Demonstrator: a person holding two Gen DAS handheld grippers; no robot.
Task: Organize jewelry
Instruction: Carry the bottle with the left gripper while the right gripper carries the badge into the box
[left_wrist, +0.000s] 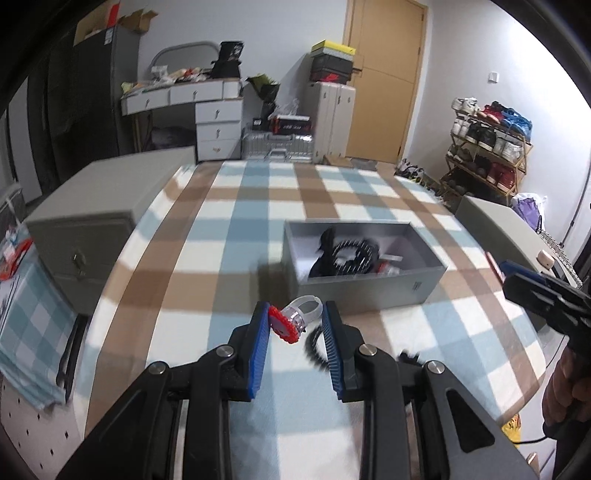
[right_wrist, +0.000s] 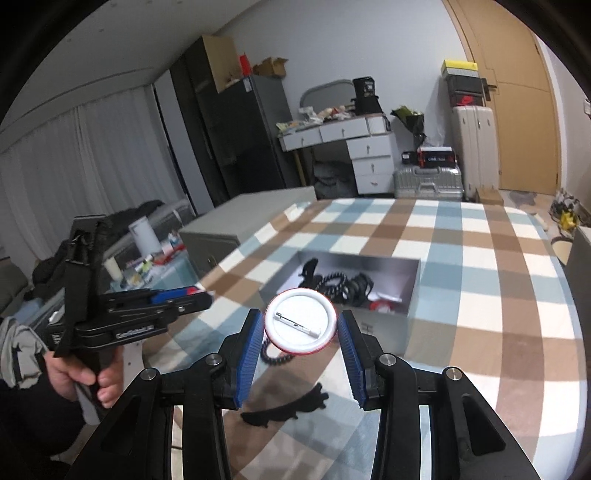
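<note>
Blue-padded, my right claw (right_wrist: 301, 332) pinches a white pin badge (right_wrist: 301, 322), my left claw (left_wrist: 295, 325) a clear ring (left_wrist: 301, 314); beyond both, the grey box (left_wrist: 369, 286); lettering unreadable.

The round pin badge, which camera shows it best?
The right wrist view. The round pin badge sits front and centre there, its white back and metal pin facing the camera, clamped between the right gripper pads. The left wrist view does not show the badge, only the right gripper's side.
</note>
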